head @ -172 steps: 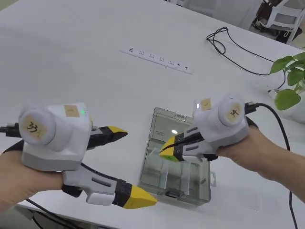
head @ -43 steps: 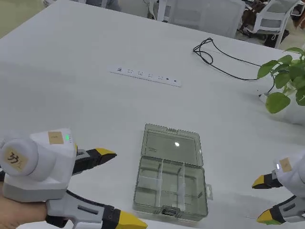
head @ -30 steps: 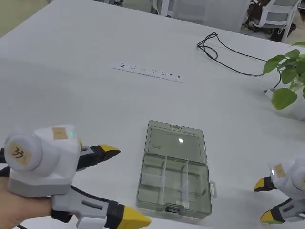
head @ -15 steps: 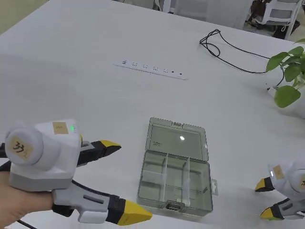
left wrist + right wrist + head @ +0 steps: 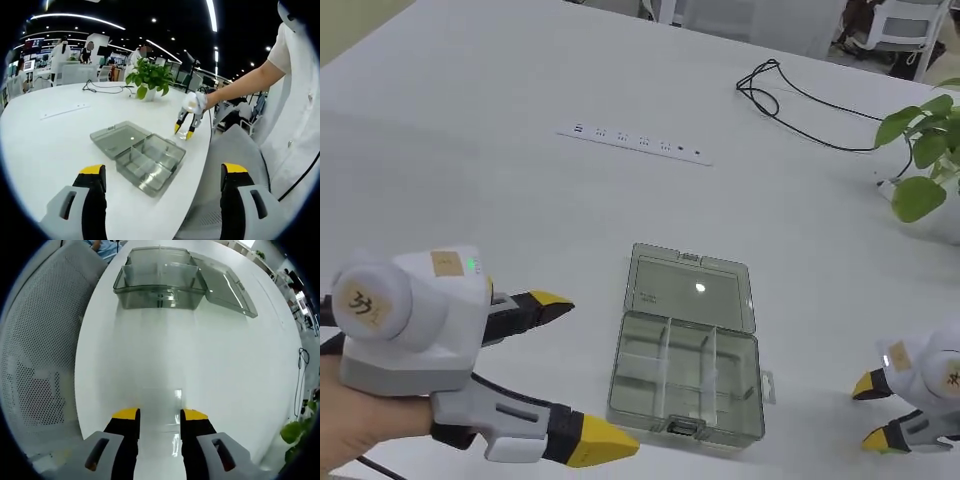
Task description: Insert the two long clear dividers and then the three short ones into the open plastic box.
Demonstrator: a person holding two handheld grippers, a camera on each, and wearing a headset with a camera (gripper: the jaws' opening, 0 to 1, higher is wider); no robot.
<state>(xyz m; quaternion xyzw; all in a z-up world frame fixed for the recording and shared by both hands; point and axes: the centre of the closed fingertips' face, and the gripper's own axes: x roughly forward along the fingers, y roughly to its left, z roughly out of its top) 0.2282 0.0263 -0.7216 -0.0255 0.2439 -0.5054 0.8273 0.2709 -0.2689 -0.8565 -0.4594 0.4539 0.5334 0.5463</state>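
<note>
Grey-tinted plastic box (image 5: 630,408) lies open on the white counter (image 5: 520,200) between my tongs, lid flat on its far side. My left tongs (image 5: 580,372) gape wide, holding nothing. My right tongs (image 5: 874,411), near right, stand narrower; a faint clear piece (image 5: 175,394) lies between their tips, gripped or not I cannot tell.

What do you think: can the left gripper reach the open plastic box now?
Probably yes. The left gripper, jaws open, points toward the open plastic box across bare table, and the right gripper sits on the box's other side.
</note>
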